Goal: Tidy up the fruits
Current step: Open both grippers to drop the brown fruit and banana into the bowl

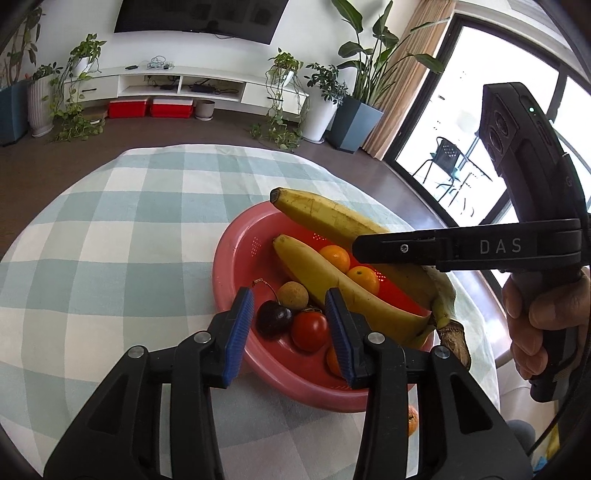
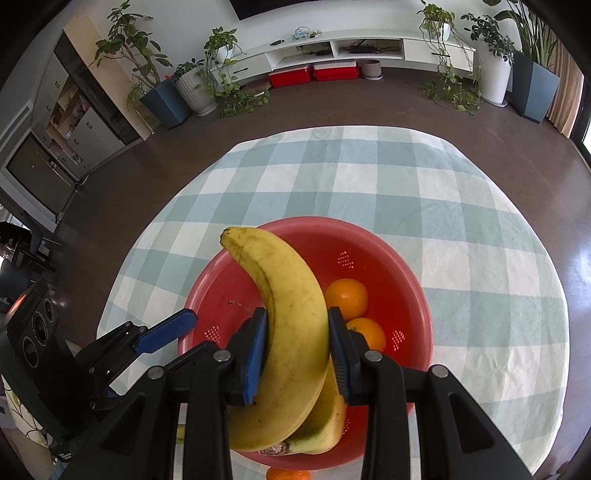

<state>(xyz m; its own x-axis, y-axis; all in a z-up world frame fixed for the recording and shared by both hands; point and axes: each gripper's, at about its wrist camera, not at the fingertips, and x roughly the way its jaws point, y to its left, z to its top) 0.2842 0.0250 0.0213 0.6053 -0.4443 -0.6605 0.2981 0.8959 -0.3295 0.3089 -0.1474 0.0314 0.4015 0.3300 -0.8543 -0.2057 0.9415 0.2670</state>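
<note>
Bananas [image 2: 291,332], a joined pair, sit pinched between the right gripper [image 2: 297,350] pads above the red bowl [image 2: 207,291], hiding fruit beneath. Left gripper [image 1: 290,332] hangs parted, empty, over cherry [image 1: 273,317] and tomato [image 1: 309,330].

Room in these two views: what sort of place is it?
Most likely a home living room: a wall-mounted TV above a low white media console, many potted houseplants, and a round table with a checked tablecloth holding a red fruit bowl.
</note>
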